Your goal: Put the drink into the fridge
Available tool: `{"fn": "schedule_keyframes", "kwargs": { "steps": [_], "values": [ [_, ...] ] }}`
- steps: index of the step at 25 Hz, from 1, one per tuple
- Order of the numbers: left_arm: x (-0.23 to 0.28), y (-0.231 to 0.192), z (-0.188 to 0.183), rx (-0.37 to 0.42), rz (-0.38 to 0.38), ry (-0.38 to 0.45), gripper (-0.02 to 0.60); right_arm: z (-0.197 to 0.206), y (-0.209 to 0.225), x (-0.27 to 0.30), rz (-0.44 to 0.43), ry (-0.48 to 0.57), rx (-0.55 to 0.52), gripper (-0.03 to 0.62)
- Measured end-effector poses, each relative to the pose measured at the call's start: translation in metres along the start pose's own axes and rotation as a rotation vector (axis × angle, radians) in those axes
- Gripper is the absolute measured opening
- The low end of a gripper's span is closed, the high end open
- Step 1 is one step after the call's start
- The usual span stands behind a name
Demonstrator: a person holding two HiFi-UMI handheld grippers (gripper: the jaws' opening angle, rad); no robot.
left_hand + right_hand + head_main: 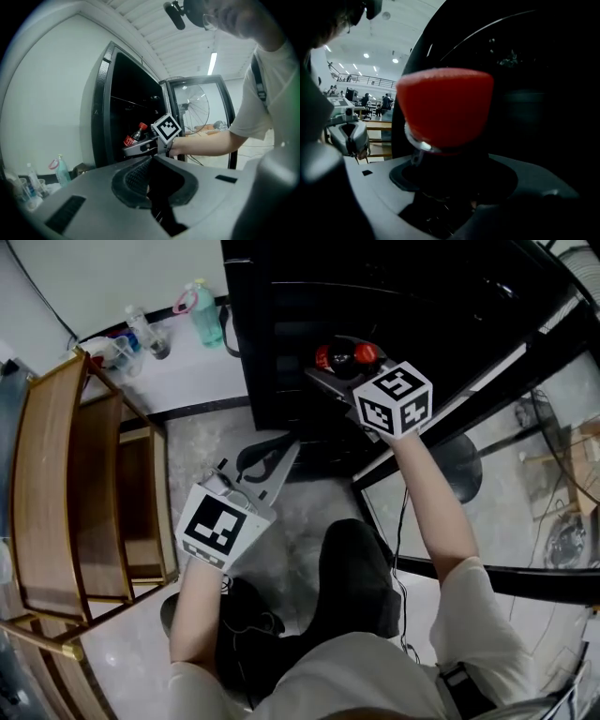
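The drink is a dark cola bottle (342, 357) with a red cap and red label. My right gripper (328, 371) is shut on it and holds it just inside the open black fridge (281, 334). In the right gripper view the red cap (445, 108) fills the middle, with the jaws closed round the bottle below it and the dark fridge behind. The left gripper view shows the bottle (133, 136) tilted, cap up, at the fridge mouth. My left gripper (272, 460) hangs low in front of the fridge, shut and empty.
The fridge's glass door (487, 427) stands open to the right, with a fan (459, 465) behind it. A wooden shelf unit (84, 493) stands at the left. A green bottle (206, 320) and a clear bottle (145, 334) stand by the wall.
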State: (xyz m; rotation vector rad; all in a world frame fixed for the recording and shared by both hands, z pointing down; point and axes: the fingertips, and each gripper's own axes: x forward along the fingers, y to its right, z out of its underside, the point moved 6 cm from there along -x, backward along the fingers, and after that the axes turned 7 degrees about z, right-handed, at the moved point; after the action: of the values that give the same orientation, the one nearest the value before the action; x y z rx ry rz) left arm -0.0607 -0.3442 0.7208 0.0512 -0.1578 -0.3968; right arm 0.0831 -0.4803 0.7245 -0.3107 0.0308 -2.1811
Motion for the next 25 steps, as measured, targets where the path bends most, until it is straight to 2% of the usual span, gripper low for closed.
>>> {"fn": "schedule_keyframes", "kwargs": {
  "steps": [4, 8, 11, 17, 25],
  "values": [
    [0.0, 0.008, -0.004, 0.017, 0.022, 0.045, 0.009, 0.004, 0.0, 0.026, -0.028, -0.113, -0.025, 0.305],
    [0.008, 0.013, -0.001, 0.061, 0.101, 0.047, 0.009, 0.014, 0.002, 0.046, -0.038, -0.234, -0.097, 0.305],
    [0.011, 0.012, -0.001, 0.038, 0.146, 0.055, 0.009, 0.023, 0.007, 0.057, -0.04, -0.3, -0.103, 0.307],
    [0.011, 0.004, -0.013, 0.028, 0.128, 0.114, 0.009, 0.023, 0.011, 0.072, -0.066, -0.328, -0.07, 0.308],
    [0.01, -0.002, -0.022, 0.038, 0.103, 0.134, 0.009, 0.021, 0.011, 0.087, -0.025, -0.258, -0.03, 0.319]
  ]
}}
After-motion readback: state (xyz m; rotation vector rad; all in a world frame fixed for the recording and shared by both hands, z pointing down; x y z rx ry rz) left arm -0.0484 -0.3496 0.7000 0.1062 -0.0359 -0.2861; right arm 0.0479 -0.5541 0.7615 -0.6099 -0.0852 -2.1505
